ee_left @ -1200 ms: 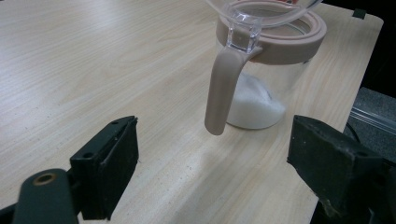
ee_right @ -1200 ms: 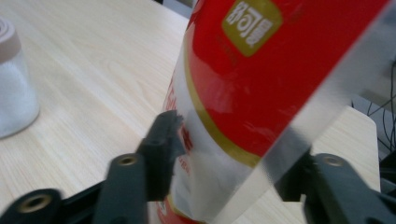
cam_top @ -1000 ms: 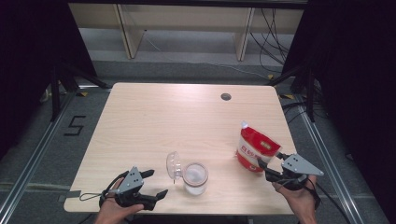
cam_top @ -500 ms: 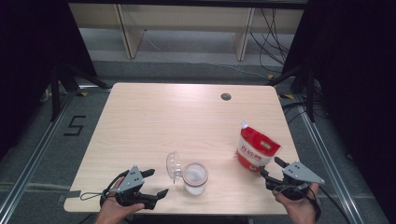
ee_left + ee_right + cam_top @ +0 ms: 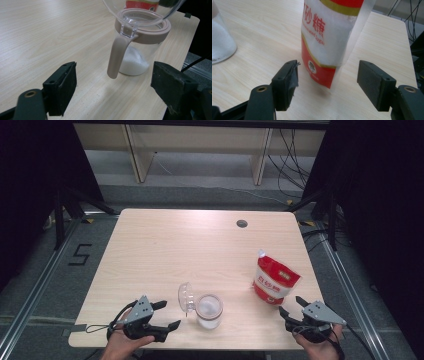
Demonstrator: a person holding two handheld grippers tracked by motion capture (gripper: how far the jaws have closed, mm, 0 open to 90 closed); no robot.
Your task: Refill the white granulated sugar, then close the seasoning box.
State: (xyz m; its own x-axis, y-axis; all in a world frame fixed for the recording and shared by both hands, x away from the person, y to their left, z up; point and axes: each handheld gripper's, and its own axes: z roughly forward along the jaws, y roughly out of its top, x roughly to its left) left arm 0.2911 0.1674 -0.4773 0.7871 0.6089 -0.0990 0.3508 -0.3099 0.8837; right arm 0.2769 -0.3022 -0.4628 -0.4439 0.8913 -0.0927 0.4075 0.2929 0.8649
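Two grippers rest at the near table [image 5: 150, 245] edge. The sugar bag [image 5: 275, 280] stands upright on the right; the open jar [image 5: 208, 310] sits centre. Right gripper [image 5: 290, 306]: jaws wide, empty, just short of the bag. Left gripper [image 5: 166, 314]: jaws just closing slightly, wide, empty. Grip the bag mid-body, squarely

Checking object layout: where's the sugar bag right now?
In the high view the sugar bag stands upright near the table's right front edge, right of the lidded jar and just ahead of the right hand-held gripper, untouched.
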